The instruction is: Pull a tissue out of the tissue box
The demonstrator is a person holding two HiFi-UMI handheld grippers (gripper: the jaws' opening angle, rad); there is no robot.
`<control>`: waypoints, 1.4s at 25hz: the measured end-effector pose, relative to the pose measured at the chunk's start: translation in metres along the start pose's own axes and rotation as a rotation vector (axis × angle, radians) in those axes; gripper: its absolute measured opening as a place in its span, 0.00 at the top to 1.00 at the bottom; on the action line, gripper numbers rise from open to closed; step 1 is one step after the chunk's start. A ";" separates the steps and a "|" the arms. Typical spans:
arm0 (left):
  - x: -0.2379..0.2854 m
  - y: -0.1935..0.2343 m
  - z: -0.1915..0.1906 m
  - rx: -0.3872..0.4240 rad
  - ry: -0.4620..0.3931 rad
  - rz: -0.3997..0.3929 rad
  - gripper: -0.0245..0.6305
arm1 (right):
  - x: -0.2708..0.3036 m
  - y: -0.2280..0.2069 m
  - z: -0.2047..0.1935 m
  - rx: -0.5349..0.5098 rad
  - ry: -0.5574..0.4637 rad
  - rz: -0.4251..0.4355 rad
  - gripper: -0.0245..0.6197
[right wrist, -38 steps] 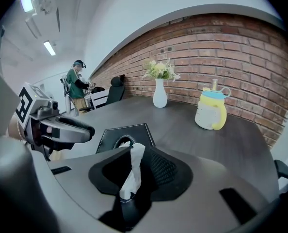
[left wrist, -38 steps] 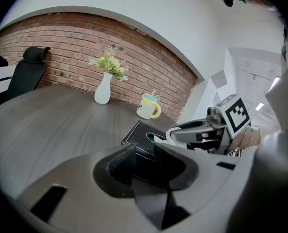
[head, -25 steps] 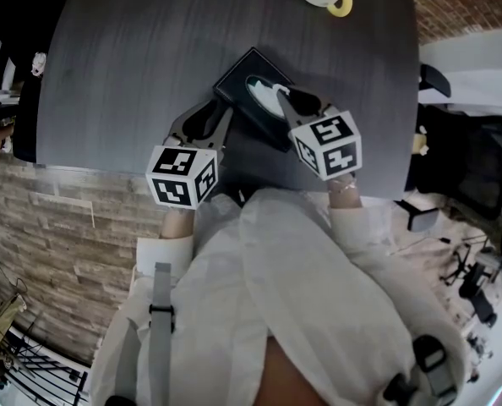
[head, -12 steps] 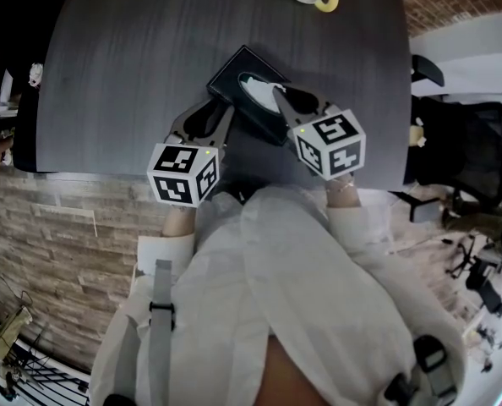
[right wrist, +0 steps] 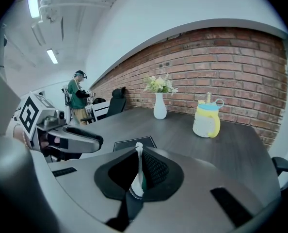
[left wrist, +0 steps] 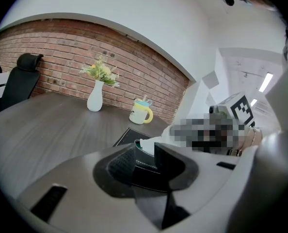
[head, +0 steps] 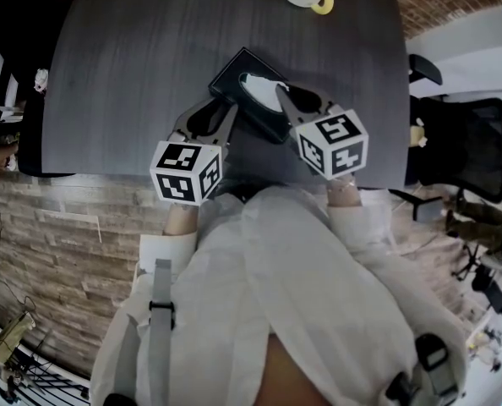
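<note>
We start with the dark wood-grain table (head: 141, 57), which carries the black tissue box (head: 237, 68); everything else we place against that box. The box lies flat and skewed, one corner pointing away from the person, on the near half of the tabletop.

The left gripper (head: 231, 108) comes at the box from its near left side. In the left gripper view the box's stitched edge fills the gap between the jaws, and both pads seem to press on it, so we read this claw as clamped on the box.

The right gripper (head: 280, 91) reaches over the box's near right part, its tips just above the opening in the top. Its jaws have just been closing and now stand almost together, with only a thin white strip between them.

Beyond the box, towards the brick wall, stands a white vase (right wrist: 159, 106) with pale flowers. To the right of it is a cream mug (right wrist: 205, 120) with a yellow handle (a blue lid sits on it). Both are well apart from the box.

The smallest thing is the tissue (right wrist: 136, 180). It is pinched upright between the right pads directly over the box.
</note>
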State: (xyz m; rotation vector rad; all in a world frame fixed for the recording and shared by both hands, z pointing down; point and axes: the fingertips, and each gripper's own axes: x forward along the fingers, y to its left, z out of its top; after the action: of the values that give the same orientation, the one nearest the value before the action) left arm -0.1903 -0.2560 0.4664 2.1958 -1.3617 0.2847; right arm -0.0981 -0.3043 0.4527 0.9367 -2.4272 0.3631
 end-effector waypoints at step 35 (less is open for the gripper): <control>0.006 -0.004 0.031 0.031 -0.046 -0.013 0.79 | -0.011 -0.005 0.039 0.016 -0.098 0.014 0.95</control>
State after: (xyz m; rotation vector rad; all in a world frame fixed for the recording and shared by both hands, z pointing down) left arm -0.1870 -0.2759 0.4423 2.2485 -1.3760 0.2532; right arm -0.1022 -0.3180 0.4140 0.9656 -2.5244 0.3497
